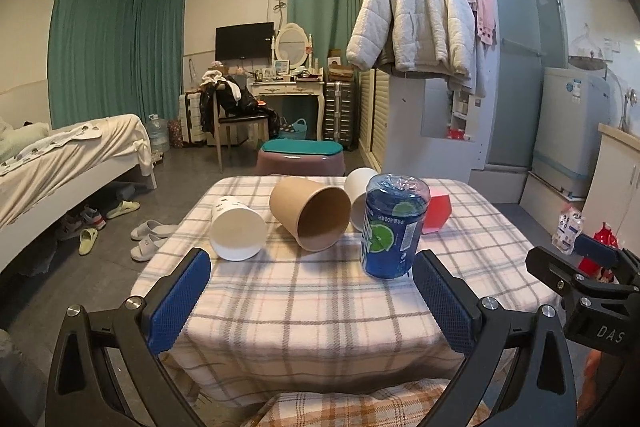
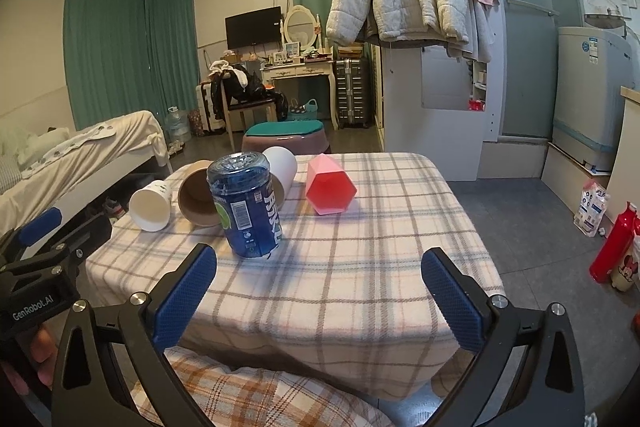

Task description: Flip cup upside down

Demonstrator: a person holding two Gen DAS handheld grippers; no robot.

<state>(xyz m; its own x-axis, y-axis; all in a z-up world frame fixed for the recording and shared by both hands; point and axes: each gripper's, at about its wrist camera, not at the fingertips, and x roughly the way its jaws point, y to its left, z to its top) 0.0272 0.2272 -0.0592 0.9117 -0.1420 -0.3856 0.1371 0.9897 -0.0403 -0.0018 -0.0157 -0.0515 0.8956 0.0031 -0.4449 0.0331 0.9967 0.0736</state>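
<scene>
A blue plastic cup (image 1: 394, 227) (image 2: 245, 205) stands upside down on the checked tablecloth (image 1: 304, 291) (image 2: 360, 247). A brown paper cup (image 1: 310, 213) (image 2: 196, 197) lies on its side, mouth toward me. A white cup (image 1: 238, 227) (image 2: 152, 205) lies on its side to the left. Another white cup (image 1: 358, 191) (image 2: 282, 165) lies behind the blue one. A red hexagonal cup (image 1: 438, 213) (image 2: 330, 189) lies on its side to the right. My left gripper (image 1: 312, 291) and my right gripper (image 2: 320, 291) are both open and empty, held at the table's near edge.
A purple stool with a green cushion (image 1: 300, 155) stands beyond the table. A bed (image 1: 60, 155) is at the left with slippers (image 1: 148, 239) on the floor. A red bottle (image 2: 612, 243) stands on the floor at the right. A wardrobe with a white jacket (image 1: 416, 11) is behind.
</scene>
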